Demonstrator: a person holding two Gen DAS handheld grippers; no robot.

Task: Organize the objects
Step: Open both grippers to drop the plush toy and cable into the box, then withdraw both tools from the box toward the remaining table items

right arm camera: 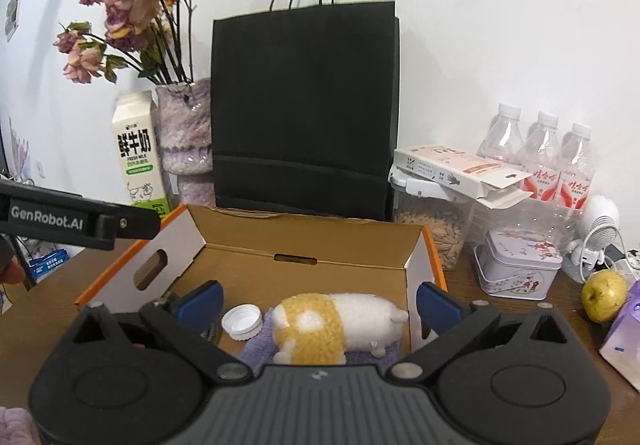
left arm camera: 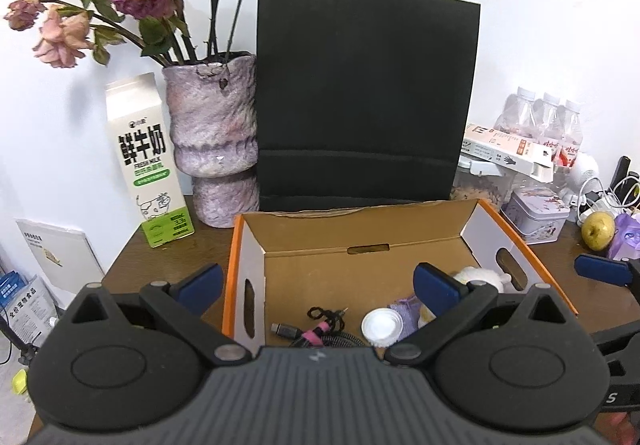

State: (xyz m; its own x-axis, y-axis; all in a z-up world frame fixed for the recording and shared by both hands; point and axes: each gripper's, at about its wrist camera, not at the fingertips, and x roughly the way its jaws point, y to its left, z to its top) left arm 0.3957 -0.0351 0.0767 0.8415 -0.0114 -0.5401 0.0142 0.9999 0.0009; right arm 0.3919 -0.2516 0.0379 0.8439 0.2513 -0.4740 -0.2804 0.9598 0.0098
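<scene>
A: One corrugated cardboard box (right arm camera: 304, 245), orange-edged, open top. Contents?

B: One fuzzy knitted toy (right arm camera: 336, 325), yellow and white, on lilac cloth (right arm camera: 256, 349); one ribbed white cap (right arm camera: 242, 321); braided cable (left arm camera: 316, 337).

A: Grippers?

B: Left gripper (left arm camera: 320, 285) and right gripper (right arm camera: 320, 303) both spread wide, nothing held. Three clear plastic bottles (right arm camera: 536, 153) behind.

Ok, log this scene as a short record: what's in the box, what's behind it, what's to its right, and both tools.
box: open, orange rim
inside: plush toy on purple cloth, white cap, cable
behind: black bag, vase, milk carton
right: tin, pear, bottles
left tool: open, empty
right tool: open, empty
</scene>
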